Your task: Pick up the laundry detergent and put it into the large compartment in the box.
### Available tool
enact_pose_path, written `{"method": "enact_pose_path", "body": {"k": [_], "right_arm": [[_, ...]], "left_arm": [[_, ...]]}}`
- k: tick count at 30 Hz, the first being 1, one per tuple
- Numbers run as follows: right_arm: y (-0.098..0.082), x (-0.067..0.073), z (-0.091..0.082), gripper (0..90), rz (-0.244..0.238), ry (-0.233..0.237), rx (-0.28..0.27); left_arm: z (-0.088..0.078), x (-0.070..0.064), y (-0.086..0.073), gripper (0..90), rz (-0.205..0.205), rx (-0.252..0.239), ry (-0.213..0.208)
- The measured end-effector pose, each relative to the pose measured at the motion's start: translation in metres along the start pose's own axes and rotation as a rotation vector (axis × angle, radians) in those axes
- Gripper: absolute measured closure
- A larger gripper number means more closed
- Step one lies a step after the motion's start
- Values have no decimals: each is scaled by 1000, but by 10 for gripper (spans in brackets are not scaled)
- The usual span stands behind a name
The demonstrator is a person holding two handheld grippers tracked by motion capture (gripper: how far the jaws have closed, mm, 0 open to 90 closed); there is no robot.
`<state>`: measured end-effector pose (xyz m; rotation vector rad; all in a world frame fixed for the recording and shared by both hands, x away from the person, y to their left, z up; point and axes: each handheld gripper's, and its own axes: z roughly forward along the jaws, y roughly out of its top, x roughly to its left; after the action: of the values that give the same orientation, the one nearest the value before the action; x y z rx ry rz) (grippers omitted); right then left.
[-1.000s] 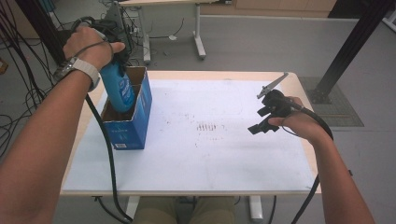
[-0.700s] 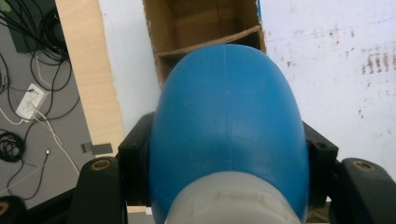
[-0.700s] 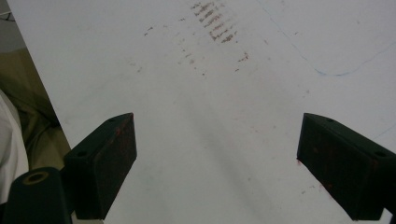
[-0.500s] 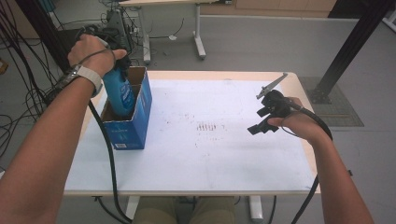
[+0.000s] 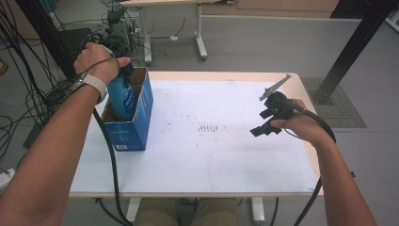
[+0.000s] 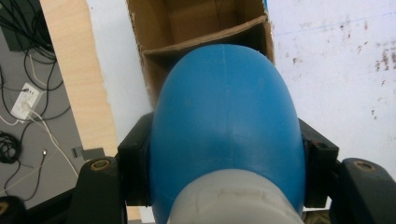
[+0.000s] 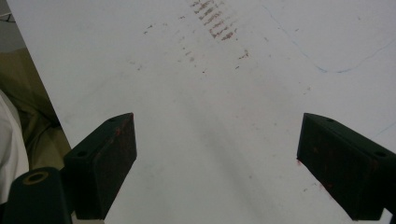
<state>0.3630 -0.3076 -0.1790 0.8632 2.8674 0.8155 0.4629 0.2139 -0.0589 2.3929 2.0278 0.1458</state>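
Left gripper view: my left jaws clamp the blue bottle (image 6: 224,135) just below its neck, its base already inside the cardboard box (image 5: 134,120) on the desk (image 5: 211,155). If it snags the box's divider, the box could tip. My right jaws (image 7: 217,163) hang wide open, empty.

My high camera sat above my side of the counter (image 5: 197,155), facing forward and down across it. The left gripper camera looked down, very near, into the cardboard box (image 6: 196,28). The right one hung close over the counter's stained patch (image 7: 215,18), which the high view shared.
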Motion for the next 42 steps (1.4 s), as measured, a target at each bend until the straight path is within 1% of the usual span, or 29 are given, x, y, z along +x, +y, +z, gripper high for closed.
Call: {"method": "enact_pose_path", "body": {"k": [11,19,22,27,30,32,36,38,42], "right_arm": [[1,-1,3,120,0,5,5],[2,-1,4,120,1,6,3],[1,-2,4,120,3,7,2],[-1,-2,5,120,4,8,2],[-3,-2,4,120,8,6,3],[-3,-2,4,120,12,6,4],[-5,-2,4,120,11,5,2],[-5,-2,4,120,13,5,2],[-6,-3,4,120,17,6,2]], "left_arm": [[14,-1,1,372,-1,10,11],[23,-4,0,372,5,5,27],[27,-4,-1,372,4,4,25],[35,-8,1,373,10,17,24],[40,-9,1,373,9,15,24],[42,-10,2,373,13,18,26],[45,-10,1,373,1,11,22],[47,-10,1,373,8,11,22],[51,-10,1,373,5,13,20]]}}
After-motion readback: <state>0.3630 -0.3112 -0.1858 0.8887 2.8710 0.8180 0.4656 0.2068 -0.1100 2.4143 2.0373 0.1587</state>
